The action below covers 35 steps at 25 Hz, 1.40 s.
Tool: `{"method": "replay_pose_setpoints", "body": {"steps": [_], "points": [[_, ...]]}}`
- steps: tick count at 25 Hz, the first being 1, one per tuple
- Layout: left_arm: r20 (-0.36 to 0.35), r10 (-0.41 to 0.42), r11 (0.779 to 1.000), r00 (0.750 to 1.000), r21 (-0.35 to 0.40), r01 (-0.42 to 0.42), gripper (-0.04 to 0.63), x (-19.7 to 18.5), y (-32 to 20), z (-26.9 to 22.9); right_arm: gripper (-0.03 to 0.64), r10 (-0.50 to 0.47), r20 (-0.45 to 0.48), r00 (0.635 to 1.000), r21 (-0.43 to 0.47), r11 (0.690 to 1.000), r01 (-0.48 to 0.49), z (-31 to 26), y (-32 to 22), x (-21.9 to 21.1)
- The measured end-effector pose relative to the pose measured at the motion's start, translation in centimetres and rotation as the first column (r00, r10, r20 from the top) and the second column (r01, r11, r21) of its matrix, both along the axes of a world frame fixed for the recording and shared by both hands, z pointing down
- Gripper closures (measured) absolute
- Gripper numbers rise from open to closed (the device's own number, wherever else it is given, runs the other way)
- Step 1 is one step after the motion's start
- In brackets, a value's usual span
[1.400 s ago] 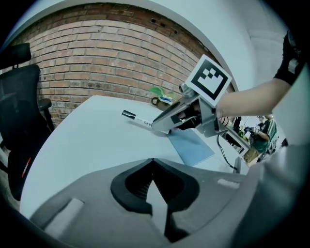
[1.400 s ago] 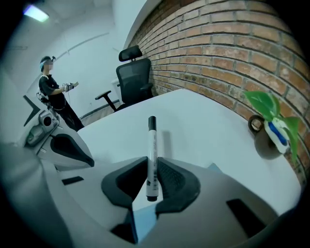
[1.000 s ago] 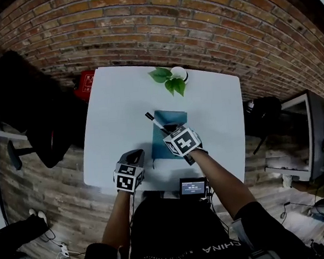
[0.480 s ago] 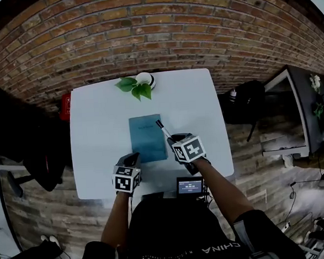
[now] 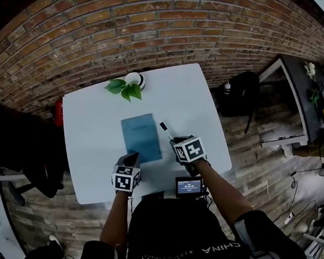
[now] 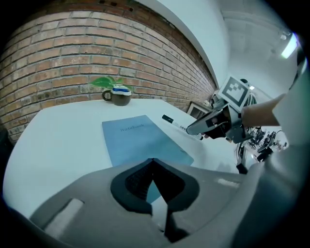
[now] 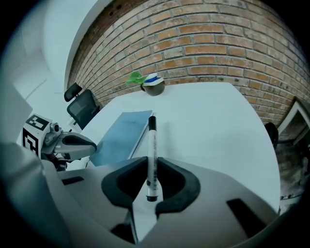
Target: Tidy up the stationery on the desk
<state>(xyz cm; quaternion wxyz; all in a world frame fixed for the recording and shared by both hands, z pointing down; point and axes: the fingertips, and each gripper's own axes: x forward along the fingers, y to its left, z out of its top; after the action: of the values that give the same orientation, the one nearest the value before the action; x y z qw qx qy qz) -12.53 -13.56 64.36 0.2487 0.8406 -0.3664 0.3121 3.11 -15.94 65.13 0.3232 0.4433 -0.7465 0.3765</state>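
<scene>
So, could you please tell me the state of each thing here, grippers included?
Notebook: closed, flat on the desk.
Pen: gripped in the right gripper, black end forward.
Mug: upright, holding a plant, at the desk's far edge.
Left gripper: shut, empty.
Right gripper: shut on the pen.

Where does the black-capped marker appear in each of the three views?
Head view: marker right of centre, sticking out of the right hand-held gripper.
Left gripper view: marker right of centre, above the table.
Right gripper view: marker at centre, clamped between the jaws.
Shared landmark: the blue notebook, on the marker's left in every view.
</scene>
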Motion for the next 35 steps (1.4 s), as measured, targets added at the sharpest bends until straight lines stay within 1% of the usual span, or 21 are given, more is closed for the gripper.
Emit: {"method": "replay_pose_setpoints", "body": {"steps": [4,9,15,23,27,32,35], "points": [[-0.005,0.020,1.000,1.000,-0.005,-0.020,0.584,0.3,-0.4,0.4,0.543,0.042,0.006,0.999,-0.034,0.999,-0.042,1.0,-0.1,-0.4],[-0.004,0.039,0.999,0.999,-0.015,-0.039,0.584,0.5,-1.0,1.0,0.543,0.067,0.000,0.998,-0.069,0.995,-0.067,2.1,-0.1,-1.6],[0.000,0.068,0.997,0.998,-0.026,-0.068,0.584,0.6,-1.1,1.5,0.543,0.099,-0.024,0.995,-0.079,0.992,-0.101,2.4,-0.1,-2.2],[-0.011,0.071,0.997,0.997,-0.028,-0.072,0.584,0.5,-1.1,1.7,0.540,0.083,-0.002,0.997,-0.094,0.992,-0.083,2.5,0.3,-3.5],[-0.016,0.072,0.997,0.997,-0.027,-0.072,0.584,0.5,-1.1,1.6,0.532,0.053,0.044,0.998,-0.106,0.993,-0.048,2.4,0.6,-4.1],[-0.014,0.070,0.997,0.997,-0.026,-0.071,0.584,0.5,-1.1,1.7,0.525,0.013,0.096,0.995,-0.098,0.995,-0.004,1.9,1.1,-4.8],[-0.012,0.069,0.997,0.998,-0.024,-0.069,0.584,0.5,-1.1,1.6,0.506,-0.006,0.127,0.992,-0.095,0.995,0.019,1.6,1.3,-5.2]]}}
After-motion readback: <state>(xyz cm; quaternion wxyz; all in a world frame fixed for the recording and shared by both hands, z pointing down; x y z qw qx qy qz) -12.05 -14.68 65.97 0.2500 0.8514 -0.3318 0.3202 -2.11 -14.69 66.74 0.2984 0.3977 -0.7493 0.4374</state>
